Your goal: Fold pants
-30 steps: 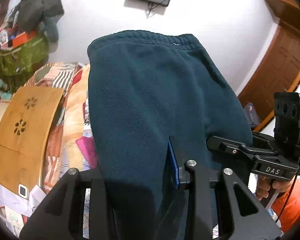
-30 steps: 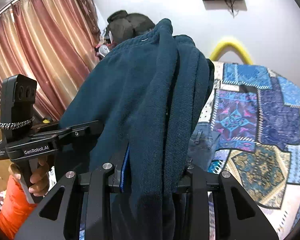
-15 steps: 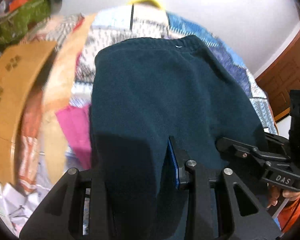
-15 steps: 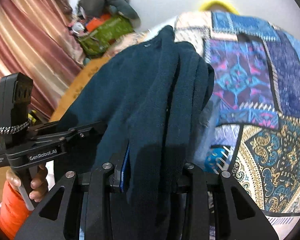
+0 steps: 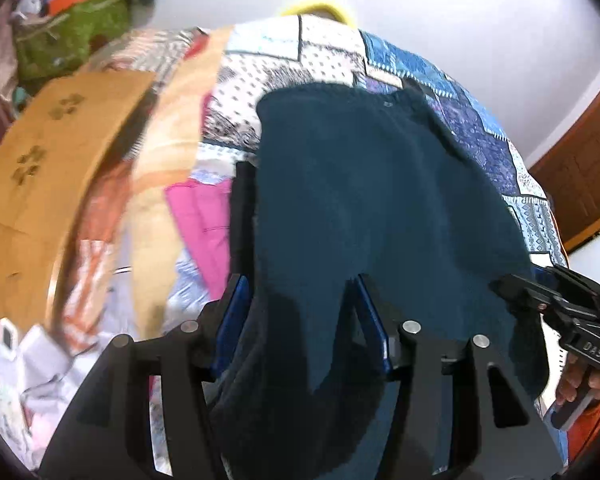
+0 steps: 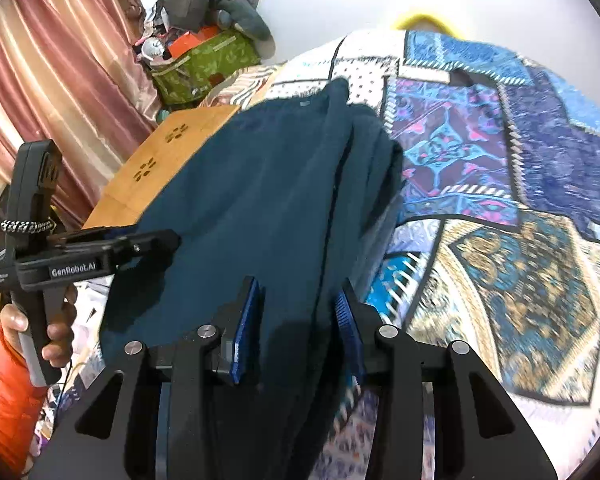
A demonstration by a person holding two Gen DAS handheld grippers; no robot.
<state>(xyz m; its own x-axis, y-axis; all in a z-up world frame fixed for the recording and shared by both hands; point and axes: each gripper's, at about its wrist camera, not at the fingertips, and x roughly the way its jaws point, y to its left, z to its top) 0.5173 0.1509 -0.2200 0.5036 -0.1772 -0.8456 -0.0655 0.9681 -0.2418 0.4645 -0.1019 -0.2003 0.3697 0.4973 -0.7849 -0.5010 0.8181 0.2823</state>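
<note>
Pants lower over quilt than before, left gripper and right gripper both opening (cloth between).

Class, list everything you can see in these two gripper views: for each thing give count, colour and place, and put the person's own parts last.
pants: one, dark teal, on the bed, between both grippers' opening jaws
bedspread: one, blue patchwork, covering the bed
wooden board: one, tan with flower cut-outs, left of the pants
pink cloth: one, pink, beside the board
green bag: one, green, by the wall
curtain: one, striped pink, far left
left hand-held gripper: one, black, blue pads
right hand-held gripper: one, black, blue pads
sleeve: one, orange
</note>
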